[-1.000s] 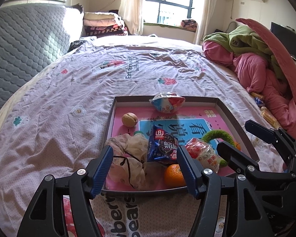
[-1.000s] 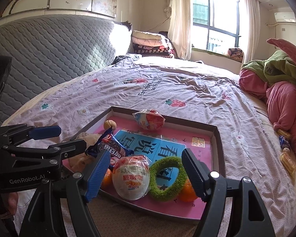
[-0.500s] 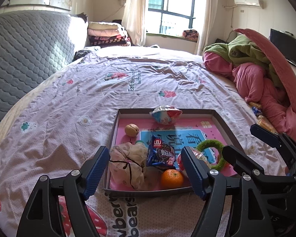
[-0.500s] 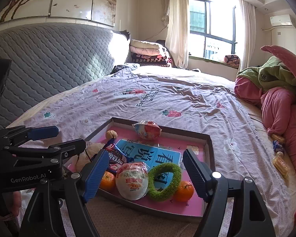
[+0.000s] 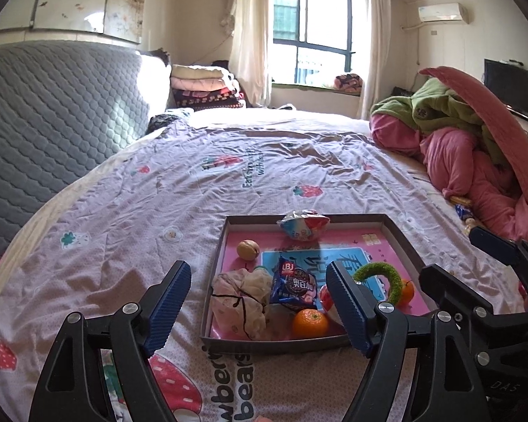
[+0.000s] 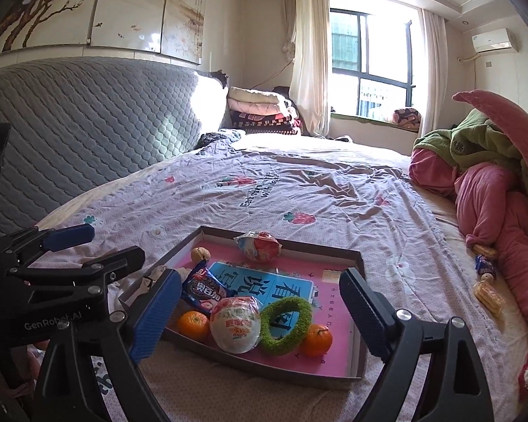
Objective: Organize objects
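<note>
A shallow tray (image 5: 401, 235) (image 6: 358, 259) with a pink floor lies on the bed. It holds a blue snack packet (image 5: 293, 286) (image 6: 203, 287), two oranges (image 5: 309, 323) (image 6: 317, 340), a green ring (image 6: 286, 320) (image 5: 380, 270), a white round pack (image 6: 235, 324), a walnut (image 5: 248, 249), a tied cloth pouch (image 5: 241, 299) and a red-white-blue pack (image 5: 303, 224) at the far rim. My left gripper (image 5: 258, 304) is open and empty, above and short of the tray. My right gripper (image 6: 260, 311) is open and empty, held back too.
The bed has a lilac strawberry-print sheet (image 5: 228, 176). A grey quilted headboard (image 5: 52, 112) stands on the left. Pink and green bedding (image 5: 475, 147) is piled on the right, with small snack packets (image 6: 485, 281) beside it. Folded blankets (image 5: 200, 88) lie by the window.
Both grippers have pulled back and up from the tray, so the tray looks smaller and lower in both views. Both stay open and empty. The tray's contents have not moved.
</note>
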`<action>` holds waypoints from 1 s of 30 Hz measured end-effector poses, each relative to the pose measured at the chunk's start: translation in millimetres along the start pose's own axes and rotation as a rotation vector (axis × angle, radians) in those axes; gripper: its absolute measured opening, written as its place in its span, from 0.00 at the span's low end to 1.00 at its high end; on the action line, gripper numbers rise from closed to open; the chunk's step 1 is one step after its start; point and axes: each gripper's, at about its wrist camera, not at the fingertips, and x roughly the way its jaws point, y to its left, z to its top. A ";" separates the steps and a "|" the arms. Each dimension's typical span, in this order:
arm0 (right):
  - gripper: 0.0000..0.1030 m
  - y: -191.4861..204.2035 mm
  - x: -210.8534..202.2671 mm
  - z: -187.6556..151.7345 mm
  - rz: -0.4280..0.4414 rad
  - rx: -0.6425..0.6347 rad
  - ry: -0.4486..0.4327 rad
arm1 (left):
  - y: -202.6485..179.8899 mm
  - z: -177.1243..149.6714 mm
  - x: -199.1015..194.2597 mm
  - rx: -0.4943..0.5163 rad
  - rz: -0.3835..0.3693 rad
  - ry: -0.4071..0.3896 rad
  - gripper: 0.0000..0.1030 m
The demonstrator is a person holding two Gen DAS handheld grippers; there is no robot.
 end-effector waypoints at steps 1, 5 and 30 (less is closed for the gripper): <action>0.88 -0.5 -2.2 -1.1 0.001 0.002 -0.001 | 0.7 -1.6 -1.4 -0.007 0.001 0.001 0.78; 0.89 -1.6 -9.8 -6.5 -0.005 0.003 -0.001 | 3.7 -10.0 -5.5 -0.037 0.011 0.015 0.78; 0.89 -3.1 -32.5 -45.3 0.002 0.102 0.018 | 4.4 -60.5 -26.9 0.004 0.049 0.055 0.78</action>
